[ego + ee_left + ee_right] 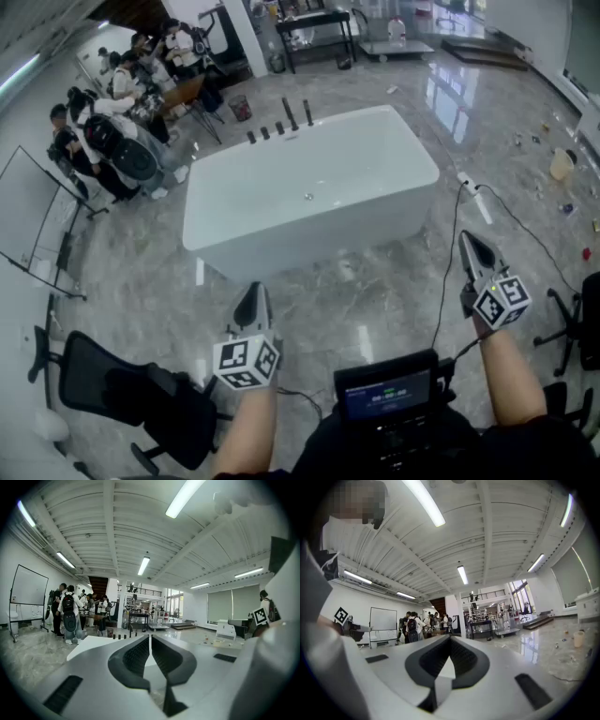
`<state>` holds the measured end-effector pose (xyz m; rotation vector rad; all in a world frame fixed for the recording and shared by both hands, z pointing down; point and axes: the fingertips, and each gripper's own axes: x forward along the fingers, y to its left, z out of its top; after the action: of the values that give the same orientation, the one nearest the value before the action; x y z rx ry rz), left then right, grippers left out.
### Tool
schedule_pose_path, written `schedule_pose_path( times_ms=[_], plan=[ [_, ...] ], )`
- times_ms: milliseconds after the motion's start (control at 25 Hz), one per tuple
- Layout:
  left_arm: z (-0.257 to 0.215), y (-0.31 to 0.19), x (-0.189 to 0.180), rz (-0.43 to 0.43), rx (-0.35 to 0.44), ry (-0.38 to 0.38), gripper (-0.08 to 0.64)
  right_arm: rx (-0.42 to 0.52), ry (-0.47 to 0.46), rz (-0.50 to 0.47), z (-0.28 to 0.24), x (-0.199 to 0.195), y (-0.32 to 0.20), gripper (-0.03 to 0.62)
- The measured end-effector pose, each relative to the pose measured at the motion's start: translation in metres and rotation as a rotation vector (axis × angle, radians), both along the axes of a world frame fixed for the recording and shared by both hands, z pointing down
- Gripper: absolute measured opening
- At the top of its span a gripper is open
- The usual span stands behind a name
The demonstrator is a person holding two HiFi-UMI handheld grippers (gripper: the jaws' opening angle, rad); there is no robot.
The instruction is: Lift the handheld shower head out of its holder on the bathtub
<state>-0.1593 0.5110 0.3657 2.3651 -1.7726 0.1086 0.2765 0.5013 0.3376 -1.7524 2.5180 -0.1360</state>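
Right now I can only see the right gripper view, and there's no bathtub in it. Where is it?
Observer: The white bathtub stands on the floor ahead, left of the right gripper, untouched.
Operator: Where's the shower thing?
Observer: Dark fittings line the bathtub's far rim; it should be among them, too small to tell.
Operator: Is my other gripper holding something?
Observer: No, the left gripper is shut and empty.

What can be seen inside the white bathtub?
The bathtub looks empty: only a small metal drain shows on its white bottom. The dark fittings stand on its far rim, not inside. Its near inner wall is hidden behind the near rim.
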Motion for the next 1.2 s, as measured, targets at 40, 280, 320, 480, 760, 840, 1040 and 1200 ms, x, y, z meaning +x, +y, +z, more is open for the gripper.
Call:
schedule_pose_path(
  times_ms=[40,280,320,480,760,840,1040,1200],
  plan=[
    [0.001,0.001,0.002,0.001,-0.002,-0.001,0.021,-0.001,0.001,-0.001,0.001,0.001,0.001,0.006],
    [0.010,-0.007,0.013,0.013,-0.011,-0.009,0.021,-0.013,0.022,0.001,0.011,0.003,-0.009,0.006],
    [0.012,-0.008,0.012,0.012,-0.015,-0.011,0.021,-0.022,0.026,0.010,0.017,0.003,-0.010,0.005],
    [0.024,0.003,0.011,-0.005,-0.025,-0.009,0.021,-0.052,0.034,-0.019,0.042,-0.003,0.000,0.005],
    [0.006,0.012,0.042,-0.025,0.018,-0.011,0.021,-0.053,0.014,-0.058,0.040,0.015,0.011,0.006],
    [0.001,0.014,0.051,-0.029,0.029,-0.015,0.021,-0.058,0.001,-0.063,0.040,0.022,0.010,0.006],
    [-0.001,0.016,0.069,-0.033,0.043,-0.039,0.021,-0.061,0.003,-0.092,0.042,0.033,0.002,0.006],
    [0.008,0.007,0.078,-0.031,0.024,-0.057,0.021,-0.107,-0.035,-0.070,0.059,0.046,-0.013,0.006]
  ],
)
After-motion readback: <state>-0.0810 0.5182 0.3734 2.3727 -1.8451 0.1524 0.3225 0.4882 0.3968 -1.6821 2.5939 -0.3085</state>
